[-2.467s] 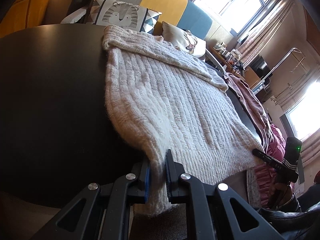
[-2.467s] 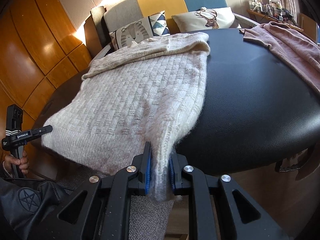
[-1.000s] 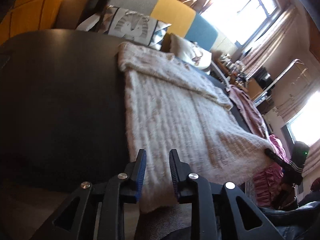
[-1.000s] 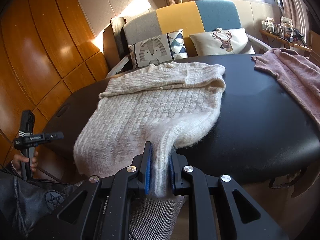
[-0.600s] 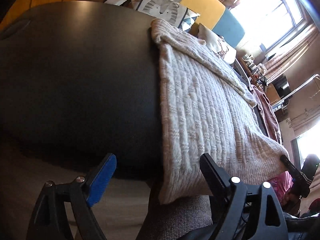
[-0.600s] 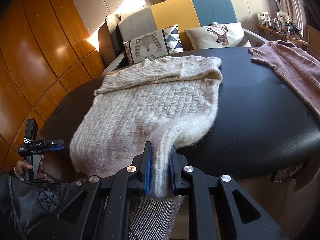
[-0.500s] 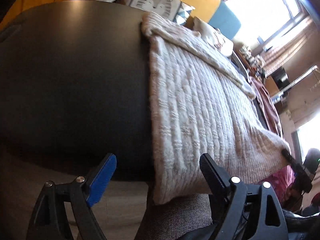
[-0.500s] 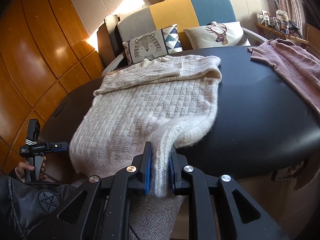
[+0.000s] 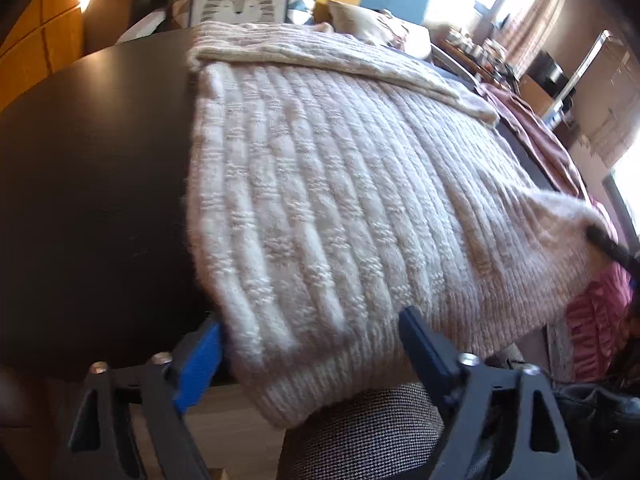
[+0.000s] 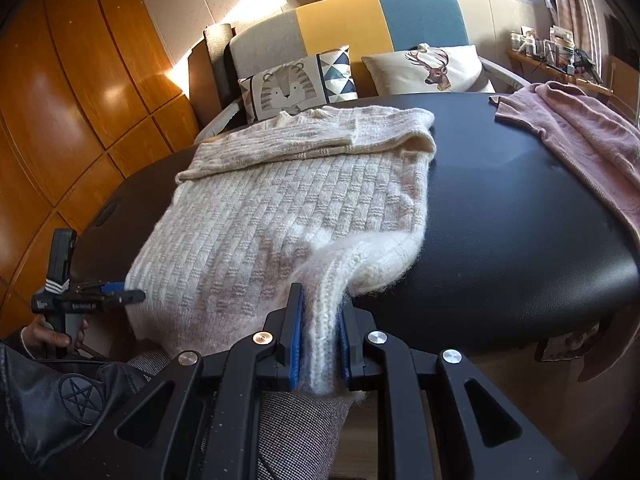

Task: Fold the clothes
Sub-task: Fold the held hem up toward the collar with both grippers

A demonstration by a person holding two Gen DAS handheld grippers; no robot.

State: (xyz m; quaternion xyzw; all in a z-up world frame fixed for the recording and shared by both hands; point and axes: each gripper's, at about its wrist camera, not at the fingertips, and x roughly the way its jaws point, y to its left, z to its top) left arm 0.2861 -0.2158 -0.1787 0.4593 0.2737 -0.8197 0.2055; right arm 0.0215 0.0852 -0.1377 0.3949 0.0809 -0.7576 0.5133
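Note:
A cream knit sweater [image 9: 340, 200] lies flat on the black table [image 9: 92, 184], sleeves folded across its top, hem hanging over the near edge. My left gripper [image 9: 312, 348] straddles the hem's left corner; its jaws are closing, the blue pads on either side of the knit without pinching it. In the right wrist view the left gripper [image 10: 120, 294] shows at the sweater's left edge, held by a hand [image 10: 52, 334]. My right gripper [image 10: 318, 344] is shut on the hem's right corner of the sweater [image 10: 280, 216], which bunches up between its pads.
A pink sweater [image 10: 580, 136] lies on the right of the table [image 10: 520, 220]. Behind the table stands a sofa with a tiger cushion [image 10: 288, 88] and a deer cushion [image 10: 432, 68]. Wooden wall panels [image 10: 60, 120] run along the left. A lap in grey fabric [image 9: 360, 432] is below the hem.
The left gripper let go of the hem, opened wide, then moved in around the hem's left corner with its jaws narrowing. The right gripper stayed shut on the hem.

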